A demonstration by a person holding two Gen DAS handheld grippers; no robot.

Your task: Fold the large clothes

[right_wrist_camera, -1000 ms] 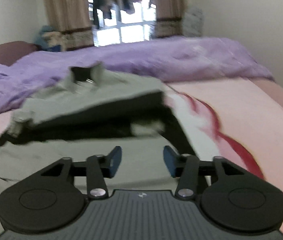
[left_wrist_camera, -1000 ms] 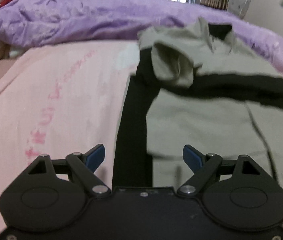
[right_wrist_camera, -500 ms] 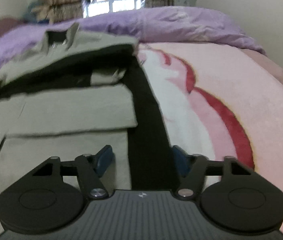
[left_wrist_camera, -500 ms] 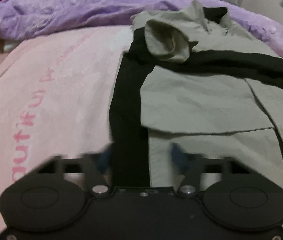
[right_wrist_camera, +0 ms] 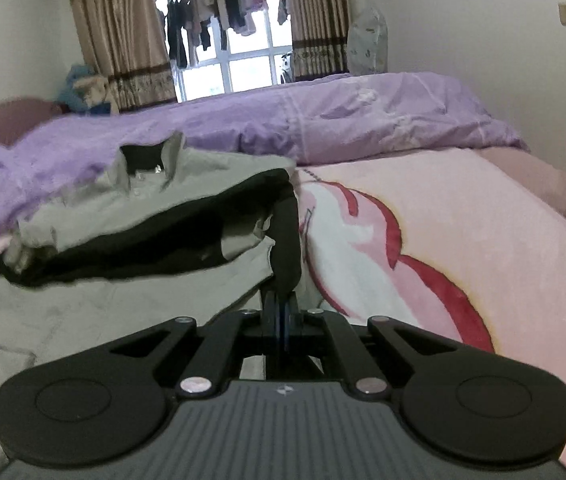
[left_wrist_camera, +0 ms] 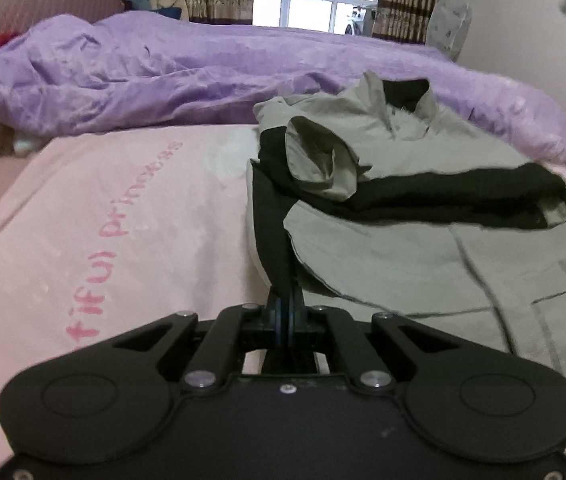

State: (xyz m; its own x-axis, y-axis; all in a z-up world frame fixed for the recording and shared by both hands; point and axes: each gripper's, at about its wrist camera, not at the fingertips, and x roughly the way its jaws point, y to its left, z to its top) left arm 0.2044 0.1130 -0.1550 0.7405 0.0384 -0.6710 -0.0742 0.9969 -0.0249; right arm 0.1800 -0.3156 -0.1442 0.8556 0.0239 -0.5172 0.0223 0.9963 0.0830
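The jacket lies on the blanket, with the quilt behind it.

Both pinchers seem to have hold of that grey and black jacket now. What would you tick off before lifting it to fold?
1. Left gripper shut on the jacket, at its black edge: ok.
2. Right gripper shut on the jacket's black edge: ok.
3. How deep each grip bites: cannot tell.
4. Sleeves folded in across the chest: ok.
5. Grey cuff lying flat: not ok, bunched.
6. Purple duvet off the jacket: ok.
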